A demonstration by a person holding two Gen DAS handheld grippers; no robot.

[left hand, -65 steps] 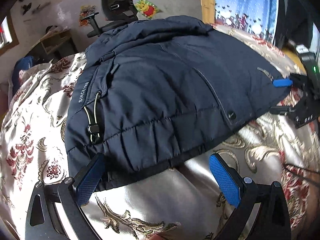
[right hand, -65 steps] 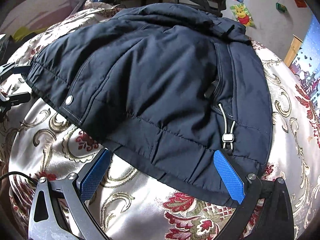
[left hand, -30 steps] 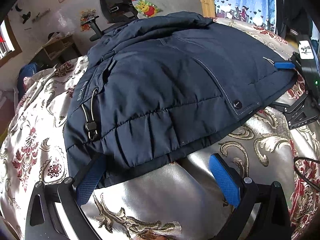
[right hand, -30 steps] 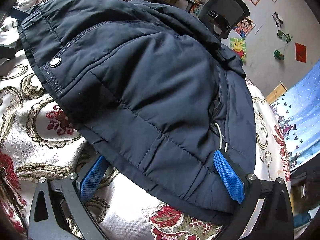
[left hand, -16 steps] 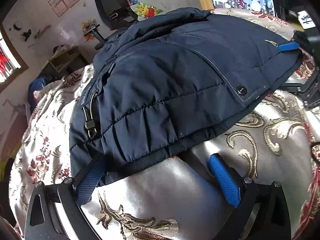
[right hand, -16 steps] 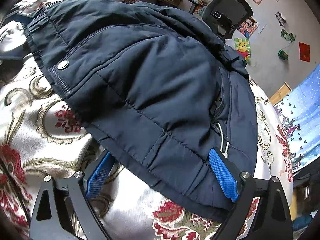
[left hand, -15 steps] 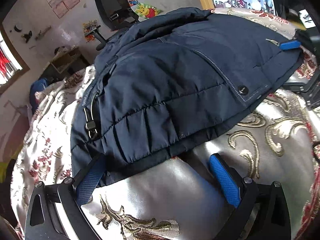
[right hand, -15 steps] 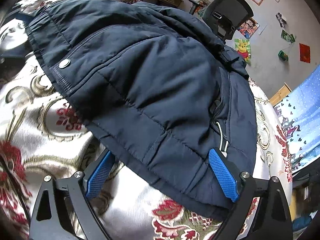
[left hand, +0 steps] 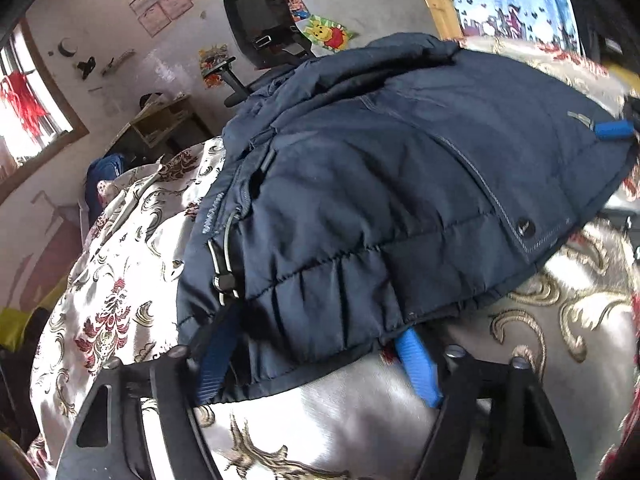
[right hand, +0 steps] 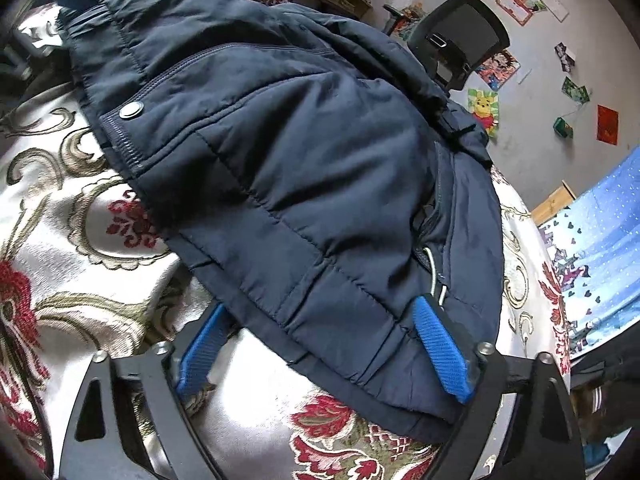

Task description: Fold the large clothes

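Observation:
A dark navy padded jacket (left hand: 400,184) lies folded on a bed with a cream, gold and red floral cover (left hand: 120,272); it also shows in the right wrist view (right hand: 304,168). My left gripper (left hand: 316,360) is open with its blue fingers around the jacket's near hem, by the drawcord toggle (left hand: 224,280). My right gripper (right hand: 320,344) is open around the hem at the jacket's other corner. The right gripper's blue fingertip (left hand: 614,128) shows at the far right of the left wrist view.
A black office chair (left hand: 264,28) stands behind the bed by a wall with posters. A wooden shelf (left hand: 164,124) is at the left. A blue patterned curtain (right hand: 592,256) hangs beside the bed. A dark cable (right hand: 16,344) lies on the cover.
Both grippers have moved forward so the jacket's hem now lies between their fingers, and the left fingers have narrowed. The jacket has not shifted.

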